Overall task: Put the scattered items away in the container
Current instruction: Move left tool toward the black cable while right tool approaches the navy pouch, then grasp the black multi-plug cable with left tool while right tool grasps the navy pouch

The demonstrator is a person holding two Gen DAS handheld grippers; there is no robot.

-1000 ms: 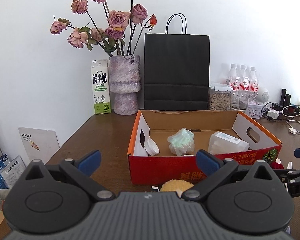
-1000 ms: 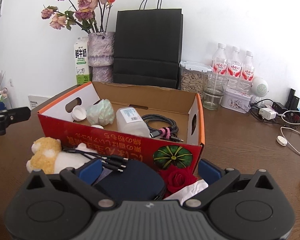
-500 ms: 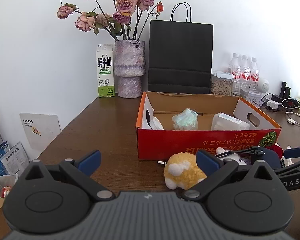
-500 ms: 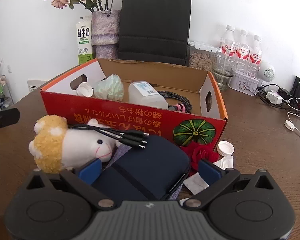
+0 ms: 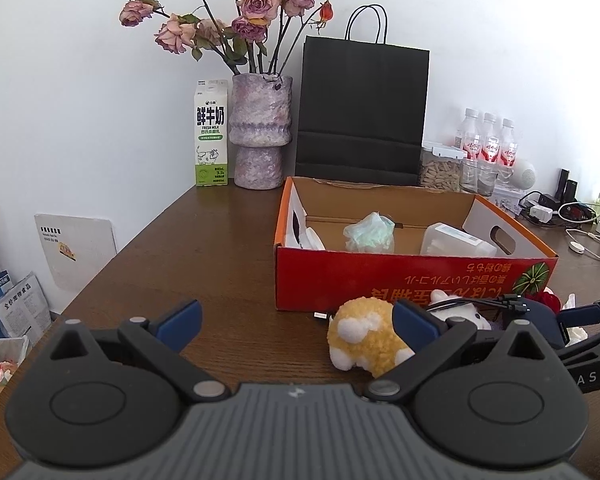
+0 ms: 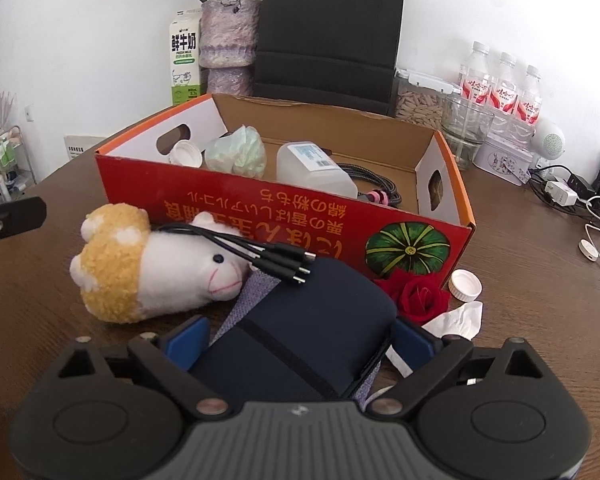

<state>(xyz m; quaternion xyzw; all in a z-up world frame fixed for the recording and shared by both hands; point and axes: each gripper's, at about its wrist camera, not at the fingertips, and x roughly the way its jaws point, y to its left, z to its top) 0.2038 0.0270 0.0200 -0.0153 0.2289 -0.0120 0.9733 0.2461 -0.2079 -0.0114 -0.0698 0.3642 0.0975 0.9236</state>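
The red cardboard box (image 5: 380, 276) (image 6: 260, 208) stands open on the brown table and holds a crumpled green bag, a clear plastic container, a white lid and a coiled cable. In front of it lie a yellow-and-white plush sheep (image 6: 140, 276) (image 5: 364, 340), a black multi-head cable (image 6: 260, 252) and a navy pouch (image 6: 312, 320). My right gripper (image 6: 300, 336) straddles the pouch; its jaws are closing, with a small gap still showing beside the pads. My left gripper (image 5: 296, 316) is open over bare table, with the plush just behind its right finger.
A red fabric rose (image 6: 420, 296), a white cap (image 6: 466, 285) and a crumpled tissue (image 6: 456, 320) lie by the box's right corner. Behind the box stand a vase (image 5: 260, 132), a milk carton (image 5: 211, 136), a black paper bag (image 5: 360, 112) and bottles (image 6: 500, 88). Chargers and cords (image 6: 572, 196) lie at right.
Both views have drawn back from the box and tilted down. The plush came into the left view. The pouch now lies between the right fingers, which stand slightly narrower.
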